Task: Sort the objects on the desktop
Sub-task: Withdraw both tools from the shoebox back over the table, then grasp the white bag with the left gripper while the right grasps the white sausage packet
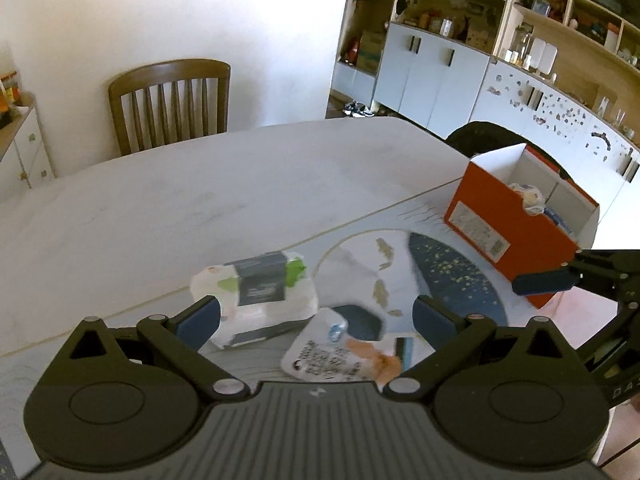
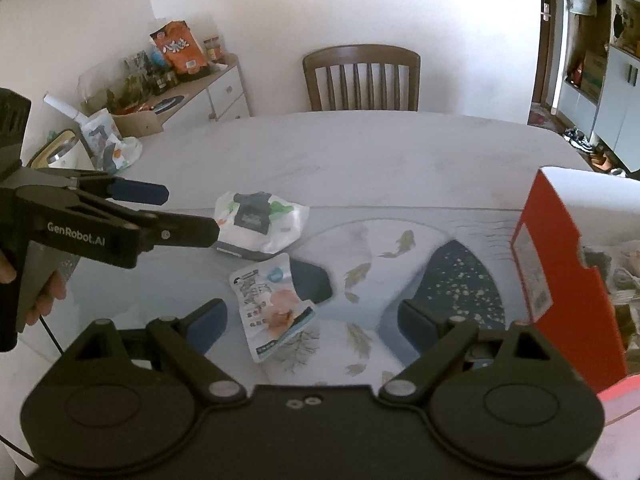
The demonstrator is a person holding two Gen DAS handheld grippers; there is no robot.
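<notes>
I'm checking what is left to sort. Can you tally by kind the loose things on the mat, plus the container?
Wet wipes pack: 1
Flat snack pouch: 1
Orange cardboard box: 1
Total: 3
The box already holds some things, but they are too hidden to count.

The table (image 2: 360,152) is pale grey-white. The mat (image 2: 400,280) on it is light blue with brown fish and a dark blue patch with gold dots. The box (image 1: 508,236) is orange outside and white inside. The wipes pack (image 1: 256,292) is white with green and dark grey. The snack bag (image 2: 272,304) is white with orange. The chair (image 1: 172,100) is brown.
</notes>
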